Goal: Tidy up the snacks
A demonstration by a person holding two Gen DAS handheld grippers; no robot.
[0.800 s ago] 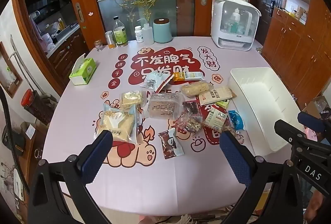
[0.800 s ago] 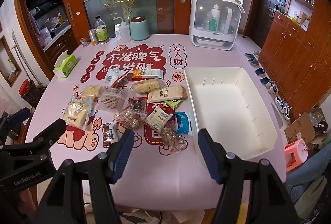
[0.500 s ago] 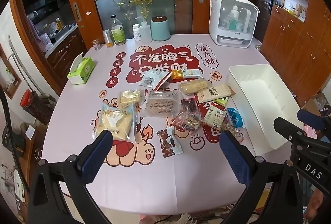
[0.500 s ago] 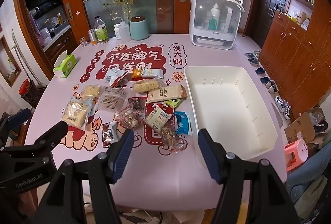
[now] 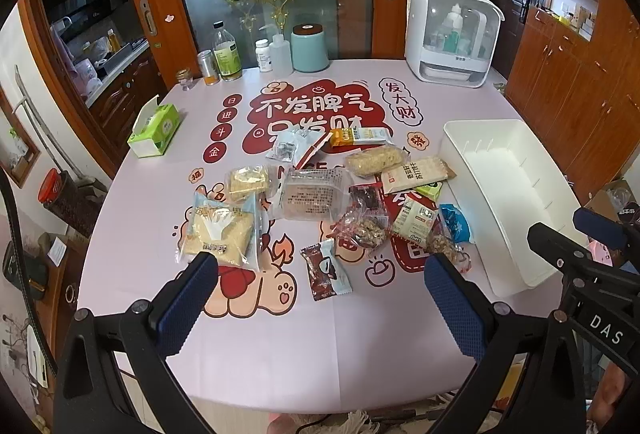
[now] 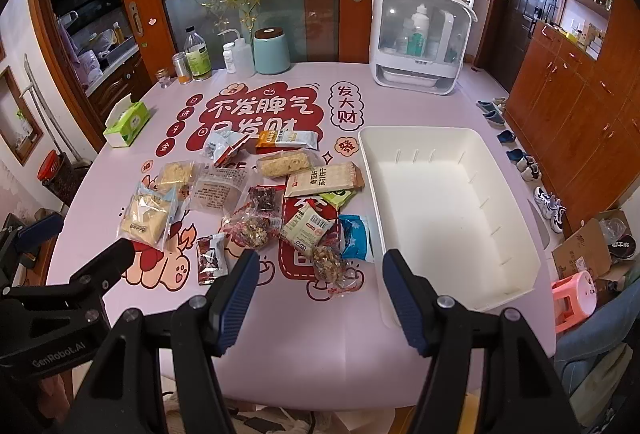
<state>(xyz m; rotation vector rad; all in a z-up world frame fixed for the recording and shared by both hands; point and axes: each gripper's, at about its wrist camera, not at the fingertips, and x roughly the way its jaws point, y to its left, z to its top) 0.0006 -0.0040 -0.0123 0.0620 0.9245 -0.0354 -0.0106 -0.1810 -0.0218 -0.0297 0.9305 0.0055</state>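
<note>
Several snack packets lie scattered mid-table: a big cracker bag (image 5: 219, 230) at left, a clear pastry pack (image 5: 311, 193), a dark chocolate packet (image 5: 326, 270) nearest me, a blue packet (image 5: 454, 222), a nut candy (image 6: 329, 262). An empty white bin (image 6: 448, 209) stands at the right; it also shows in the left wrist view (image 5: 508, 193). My left gripper (image 5: 320, 298) is open and empty above the near table edge. My right gripper (image 6: 316, 294) is open and empty, just before the nut candy and the bin's near corner.
A green tissue box (image 5: 154, 129) sits at the left edge. Bottles and a teal canister (image 5: 309, 47) line the far edge beside a white sterilizer cabinet (image 5: 450, 37). A pink stool (image 6: 574, 292) and a cardboard box stand on the floor at right.
Both grippers have drifted slightly; the left view tilted a little so the table sits lower in frame. Nothing was grasped or moved.
</note>
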